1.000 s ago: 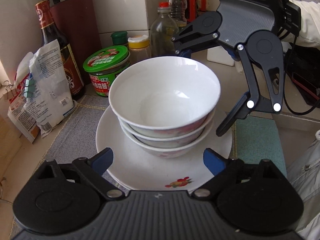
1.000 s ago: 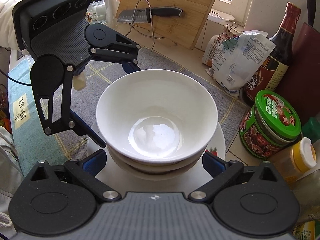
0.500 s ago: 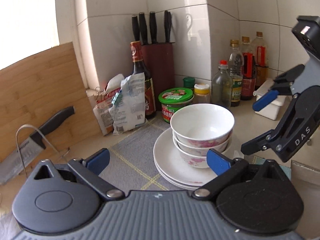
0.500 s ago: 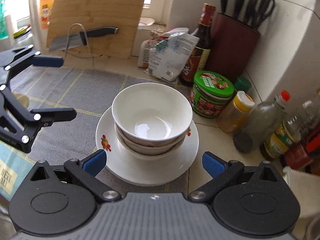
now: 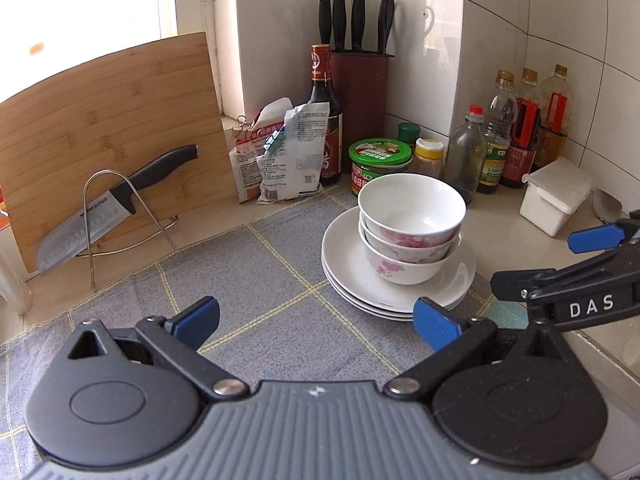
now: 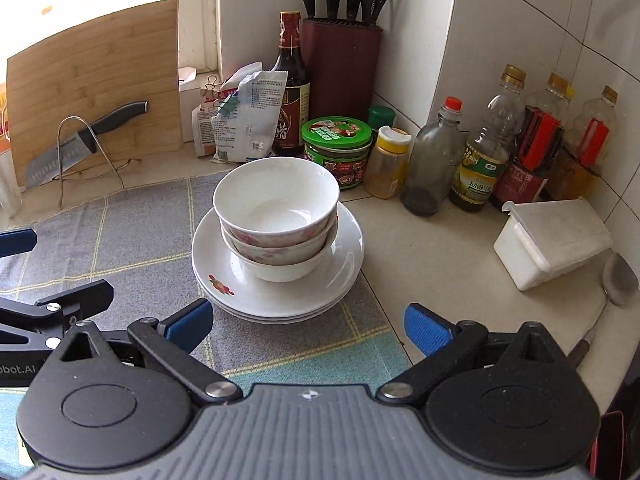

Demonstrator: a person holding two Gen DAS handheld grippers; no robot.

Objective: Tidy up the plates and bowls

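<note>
Both grippers have drawn back from the stack of bowls (image 5: 412, 226), which a second ago filled each wrist view and now stands small and untouched ahead of them. Left gripper (image 5: 316, 318): jaws have just been opening and now stand spread wide, with only the grey checked mat (image 5: 240, 280) between the blue pads. Right gripper (image 6: 308, 326): jaws likewise spread wide, nothing between them, pads clear of the crockery.

Landmark: the stack of bowls, three nested white bowls with pink floral outsides, upright, mouths up. Beneath the bowls lies a pile of white plates (image 6: 344, 272), three rims visible; the plates rest on the mat's far right corner and overhang onto the pale countertop (image 6: 440, 248). Behind the bowls stands a green-lidded jar (image 6: 337, 150), with a yellow-capped jar (image 6: 390, 164) just beside it. Further behind, in the tiled corner, are a dark sauce bottle (image 5: 326, 112) and a knife block (image 5: 360, 100). Left of the bowls, well apart, a kitchen knife (image 5: 112, 208) rests on a wire stand before a leaning wooden cutting board (image 5: 108, 120); opened packets (image 5: 284, 152) lie between board and bottle. Right of the bowls stand several bottles (image 6: 488, 148) and, nearer, a white lidded box (image 6: 552, 240).
</note>
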